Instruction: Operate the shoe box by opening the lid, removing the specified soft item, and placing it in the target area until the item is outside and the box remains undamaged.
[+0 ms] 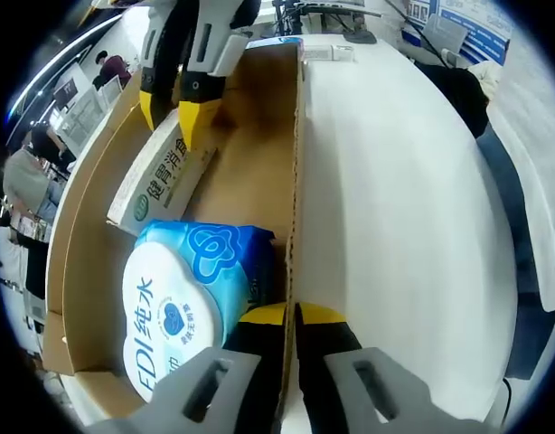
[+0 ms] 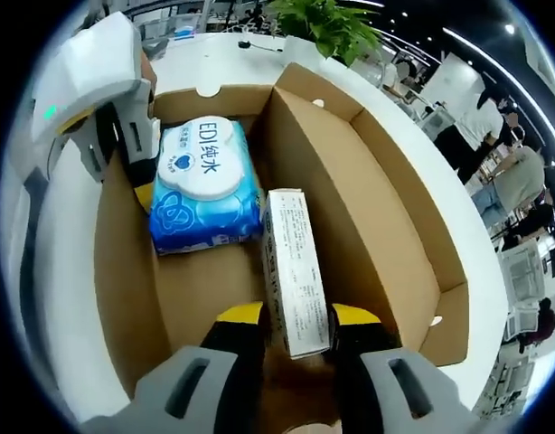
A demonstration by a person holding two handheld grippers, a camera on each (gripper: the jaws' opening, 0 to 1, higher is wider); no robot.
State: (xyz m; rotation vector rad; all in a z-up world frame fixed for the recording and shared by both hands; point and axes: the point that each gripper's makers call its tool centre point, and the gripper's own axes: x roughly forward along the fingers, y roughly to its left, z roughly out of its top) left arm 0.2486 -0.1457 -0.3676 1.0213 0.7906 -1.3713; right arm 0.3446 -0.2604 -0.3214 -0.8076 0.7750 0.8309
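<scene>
In the left gripper view, the open cardboard shoe box point(image 1: 259, 136) lies on the white counter point(image 1: 395, 226), and people and desks are seen far at the left edge. Inside the box, near the camera, lies a soft blue and white pack of wet wipes point(image 1: 183, 298), and just beyond it, touching its far end, is a long white carton point(image 1: 164, 181) with green letters. The left gripper point(image 1: 291, 316) has its fingers closed on the side wall of the box, one yellow tip inside and one outside, with the cardboard edge between them. At the top of this view the right gripper point(image 1: 174, 113) comes down onto the far end of the carton, with a yellow tip at each side of it. In the right gripper view, the left gripper point(image 2: 124, 145) is at the left wall of the box point(image 2: 386, 226), just beside the pack of wet wipes point(image 2: 205, 185), which rests on the box floor. To the right of the pack, the white carton point(image 2: 291, 271) lies lengthwise along the middle of the floor. The right gripper point(image 2: 296, 321) holds the near end of this carton between its two fingers. The opened lid stands along the right side, and a green plant point(image 2: 332, 27) is on the counter point(image 2: 214, 50) behind the box.
</scene>
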